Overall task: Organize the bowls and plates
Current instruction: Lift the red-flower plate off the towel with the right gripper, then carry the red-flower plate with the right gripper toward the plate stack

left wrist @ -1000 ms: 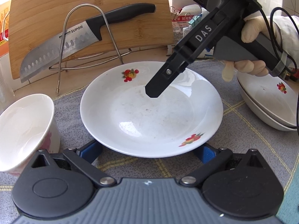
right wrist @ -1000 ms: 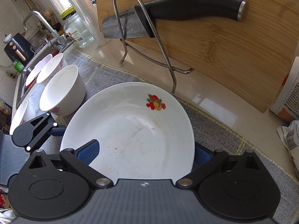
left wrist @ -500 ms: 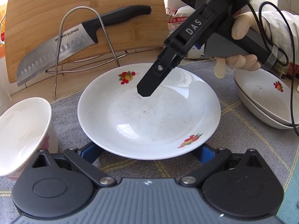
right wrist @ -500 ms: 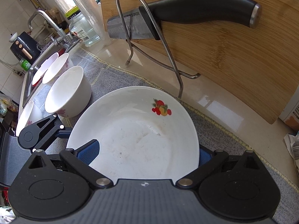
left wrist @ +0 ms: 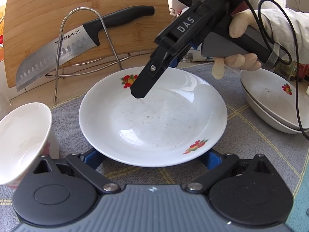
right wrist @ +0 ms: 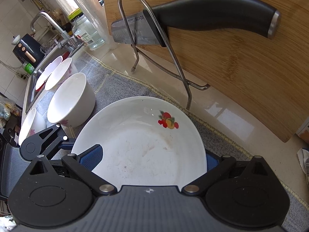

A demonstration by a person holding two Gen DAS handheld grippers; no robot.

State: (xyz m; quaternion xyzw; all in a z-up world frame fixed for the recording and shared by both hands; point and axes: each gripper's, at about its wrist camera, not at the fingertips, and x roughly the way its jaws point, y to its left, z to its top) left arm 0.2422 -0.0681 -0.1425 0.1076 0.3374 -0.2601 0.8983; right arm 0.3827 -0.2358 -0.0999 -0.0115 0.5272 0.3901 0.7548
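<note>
Left wrist view: grey checked cloth-covered worktop (left wrist: 251,127) carries white fruit-print shallow plate (left wrist: 154,119), now nearer bamboo cutting board (left wrist: 58,9). Right hand-held gripper (left wrist: 138,93) has advanced over far rim, spread, straddling plate; grasp looks imminent. Left hand-held gripper (left wrist: 152,160) spread beneath near rim. White deep bowl (left wrist: 21,137) crowds left; stacked plates (left wrist: 270,104) sit right, likely destination.

Plate (left wrist: 154,123) near rim hides both left fingertips; bowl (left wrist: 21,141) cut by left edge; stacked plates (left wrist: 274,104) cut right.
</note>
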